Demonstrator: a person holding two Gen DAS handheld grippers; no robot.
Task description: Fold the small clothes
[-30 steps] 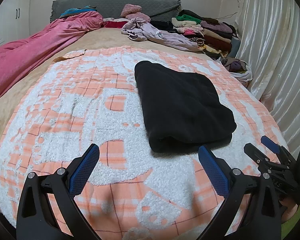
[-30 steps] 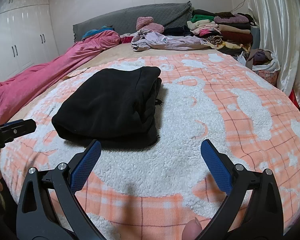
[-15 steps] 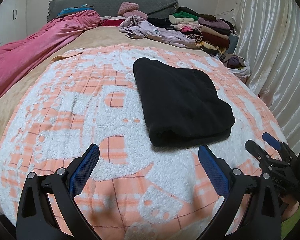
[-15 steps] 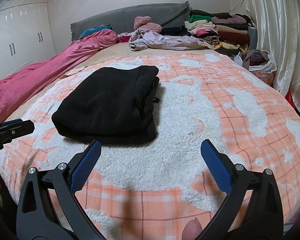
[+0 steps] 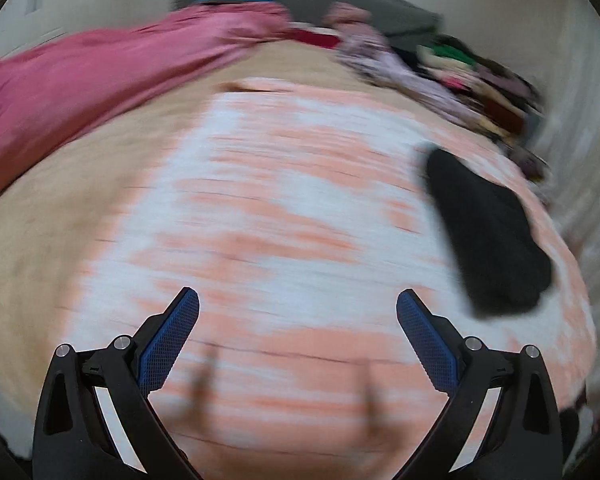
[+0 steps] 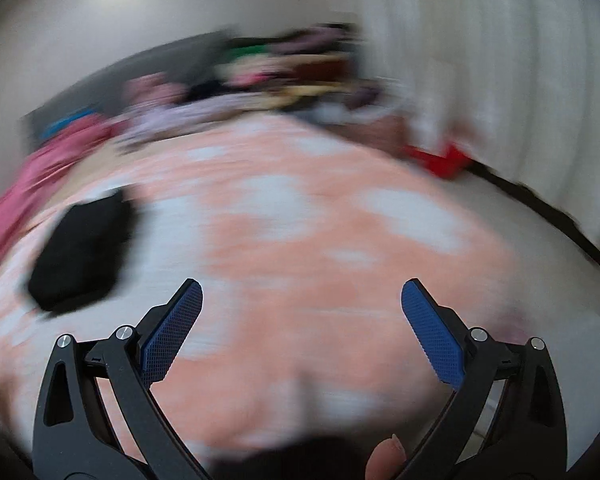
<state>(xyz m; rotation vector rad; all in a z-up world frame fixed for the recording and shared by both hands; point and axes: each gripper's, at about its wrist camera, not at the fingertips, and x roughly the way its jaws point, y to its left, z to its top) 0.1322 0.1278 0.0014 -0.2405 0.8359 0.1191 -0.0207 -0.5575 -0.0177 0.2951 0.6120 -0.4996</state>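
Both views are smeared with motion blur, so I read only the big shapes. My left tongs [image 5: 298, 320] stand wide apart with nothing between the blue pads; my right tongs [image 6: 302, 312] are the same, spread and empty.

The black garment [image 5: 488, 232] looks folded into a thick bundle and lies on the blanket [image 5: 284, 208]. In the left view it sits at the right of the frame, well off to the right of the tongs and beyond their tips. In the right view the same bundle [image 6: 80, 256] sits at the left of the frame, left of the tongs and a little ahead of them. So it lies between my two hands, and neither touches it. Its long axis runs away from me, toward the top of each frame. I cannot say which hand is nearer; the blur and the fisheye hide that.

I judge this piece done. The next item would have to come from the clothes heap [image 5: 452, 76] in the upper right of the left view, well apart from both tongs.

The blanket is a fluffy orange-and-white one spread over a bed. A pink quilt [image 5: 92, 80] lies along the upper left of the left view. Pale curtains [image 6: 480, 60] fill the upper right of the right view. A fingertip [image 6: 386, 454] shows at the bottom edge there.
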